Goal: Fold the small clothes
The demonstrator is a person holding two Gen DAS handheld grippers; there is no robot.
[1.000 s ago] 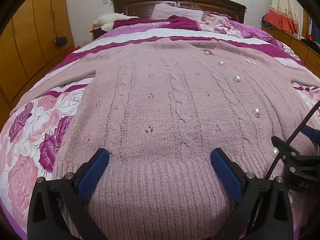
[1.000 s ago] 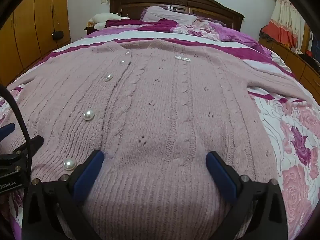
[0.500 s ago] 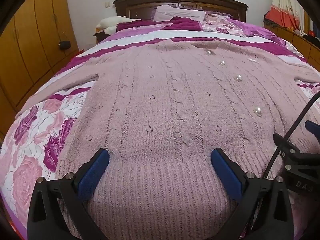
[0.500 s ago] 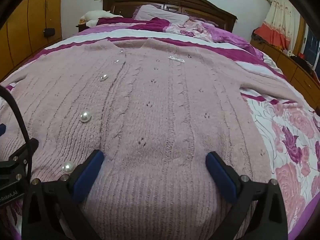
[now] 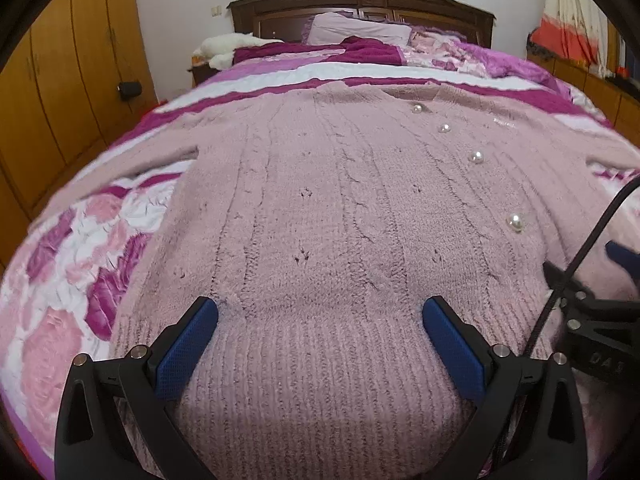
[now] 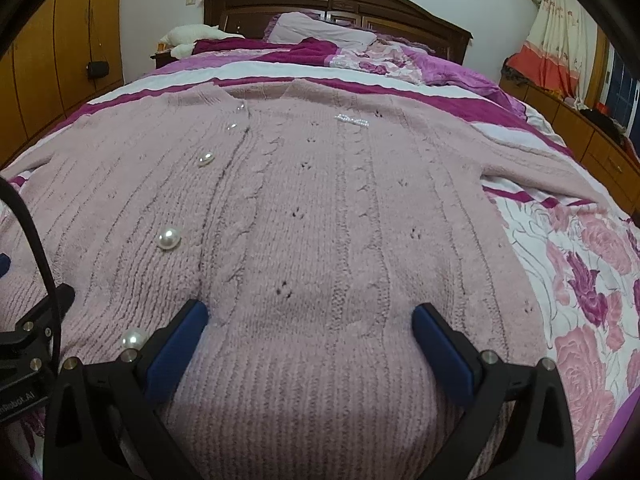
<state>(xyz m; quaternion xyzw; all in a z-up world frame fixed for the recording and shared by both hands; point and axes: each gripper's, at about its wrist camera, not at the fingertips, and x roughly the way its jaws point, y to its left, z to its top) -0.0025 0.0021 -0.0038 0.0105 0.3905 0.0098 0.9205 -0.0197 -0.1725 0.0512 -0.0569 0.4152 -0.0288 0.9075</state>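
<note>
Left wrist view: we see our left gripper [image 5: 320,320] and, beside it, our right gripper [image 6: 310,324], both spread wide and released over the near ribbed hem of the pink cardigan [image 5: 340,208], lying flat, buttoned, on the floral bedspread [image 5: 60,280], headboard [image 5: 360,4] farthest.

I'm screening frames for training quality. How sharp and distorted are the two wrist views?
Left wrist: bedspread at the left edge is motion-smeared, cardigan centre fairly sharp. Right wrist: crisp, pearl buttons glinting. Both: strong fisheye bowing, dark corner vignettes.
</note>
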